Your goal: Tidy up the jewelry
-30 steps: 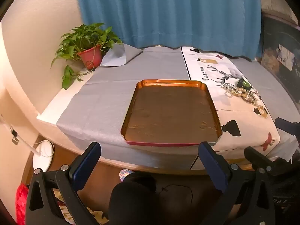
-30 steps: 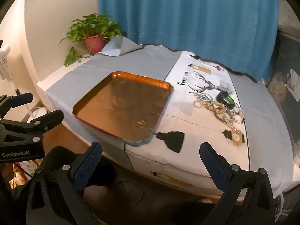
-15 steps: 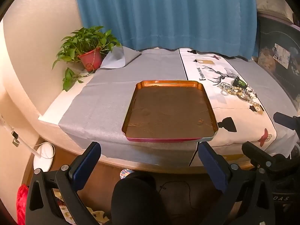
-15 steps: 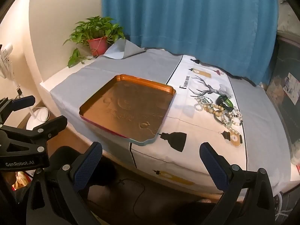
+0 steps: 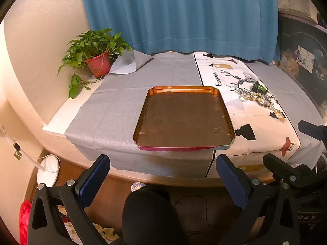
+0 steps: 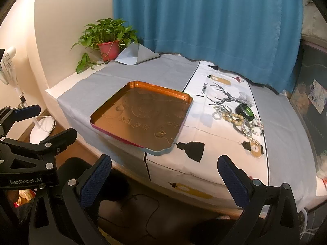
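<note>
Both of my cameras now sit farther back from the table than a second ago, so the tray and the cloth look smaller and more of the floor shows below the table edge. My left gripper (image 5: 162, 175) hangs in front of the table with its jaws spread wide and nothing between them. My right gripper (image 6: 164, 176) hangs the same way, spread and holding nothing, off the near edge of the table.

I see the copper-coloured tray (image 5: 184, 118) lying flat near the front edge, straddling the seam between the grey cloth (image 5: 114, 102) and the white printed cloth (image 6: 216, 134). Nothing lies inside it. The jewelry pile (image 6: 239, 120), a tangle of bead bracelets and pearl strands with a green bangle (image 6: 245, 109) at its far end, rests on the white cloth to the right of the tray, well apart from it.

A potted plant (image 5: 96, 55) stands in the far left corner against the wall, beside the blue curtain (image 6: 204, 20).
</note>
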{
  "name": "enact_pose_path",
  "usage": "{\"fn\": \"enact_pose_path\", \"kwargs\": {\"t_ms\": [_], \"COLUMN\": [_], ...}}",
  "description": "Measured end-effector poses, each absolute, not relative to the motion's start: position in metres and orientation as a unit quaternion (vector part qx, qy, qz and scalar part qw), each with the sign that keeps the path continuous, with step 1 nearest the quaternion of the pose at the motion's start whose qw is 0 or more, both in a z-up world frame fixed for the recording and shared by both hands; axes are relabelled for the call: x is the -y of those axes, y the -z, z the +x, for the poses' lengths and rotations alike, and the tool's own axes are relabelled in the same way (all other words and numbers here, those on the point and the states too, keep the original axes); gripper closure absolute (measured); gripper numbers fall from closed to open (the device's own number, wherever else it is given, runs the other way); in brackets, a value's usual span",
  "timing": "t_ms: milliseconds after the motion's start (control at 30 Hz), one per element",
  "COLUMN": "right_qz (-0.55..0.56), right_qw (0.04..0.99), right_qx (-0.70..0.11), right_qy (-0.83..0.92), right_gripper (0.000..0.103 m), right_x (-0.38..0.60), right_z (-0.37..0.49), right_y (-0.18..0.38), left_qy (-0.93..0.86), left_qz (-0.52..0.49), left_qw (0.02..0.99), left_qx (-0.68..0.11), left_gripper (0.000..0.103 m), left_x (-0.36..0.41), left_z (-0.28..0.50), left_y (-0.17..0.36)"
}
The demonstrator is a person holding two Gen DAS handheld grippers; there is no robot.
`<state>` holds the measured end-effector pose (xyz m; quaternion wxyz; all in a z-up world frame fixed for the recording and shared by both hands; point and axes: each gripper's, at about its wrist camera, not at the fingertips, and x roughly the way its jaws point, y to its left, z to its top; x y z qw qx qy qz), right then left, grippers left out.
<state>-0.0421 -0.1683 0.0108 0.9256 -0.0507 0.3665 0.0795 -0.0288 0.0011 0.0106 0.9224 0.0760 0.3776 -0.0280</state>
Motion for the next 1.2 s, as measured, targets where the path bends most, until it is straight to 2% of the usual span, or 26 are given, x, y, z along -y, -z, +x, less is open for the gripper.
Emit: {"fn": "enact_pose_path", "kwargs": {"t_ms": [1200], "right_qz": [-0.047], "right_qw": [0.925], "right_qx": [-0.369], "right_qy": [-0.079], "right_gripper": [0.000], "right_x": [0.1716], "right_z": [-0.0499], "right_y": [-0.0118], "left_qy": [0.021], "left_qz": [0.081], "left_qw": [0.918], "left_qx": [-0.387], "left_gripper": [0.000], "left_x": [-0.0010], "left_z": [-0.0333], "left_y": [-0.0072]}}
